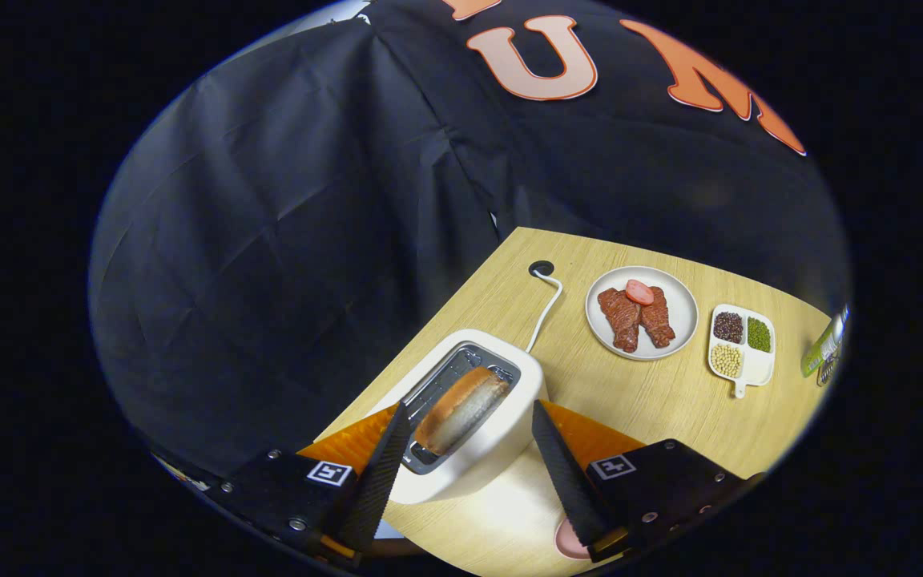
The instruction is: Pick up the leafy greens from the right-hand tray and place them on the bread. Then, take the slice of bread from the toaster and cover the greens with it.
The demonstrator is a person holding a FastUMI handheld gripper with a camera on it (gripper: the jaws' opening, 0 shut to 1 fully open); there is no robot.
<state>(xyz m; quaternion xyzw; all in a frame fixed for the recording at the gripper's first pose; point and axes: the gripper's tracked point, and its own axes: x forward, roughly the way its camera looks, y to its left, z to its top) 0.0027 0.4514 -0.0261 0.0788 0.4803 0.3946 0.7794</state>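
Note:
A white toaster (484,437) stands on the wooden table (670,401), right between and just ahead of my fingers. A toasted slice of bread (461,407) sticks up out of its slot. My gripper (469,415) is open, hovering above the toaster with one fingertip on each side of the slice and not touching it. Nothing is held between the fingers.
The toaster's white cord (546,308) runs to a cable hole (541,268) at the table's back. Beyond the fingers to the right sit a round plate with meat pieces (642,312) and a small divided dish of beans (740,346). A green-labelled bottle (826,344) stands further right.

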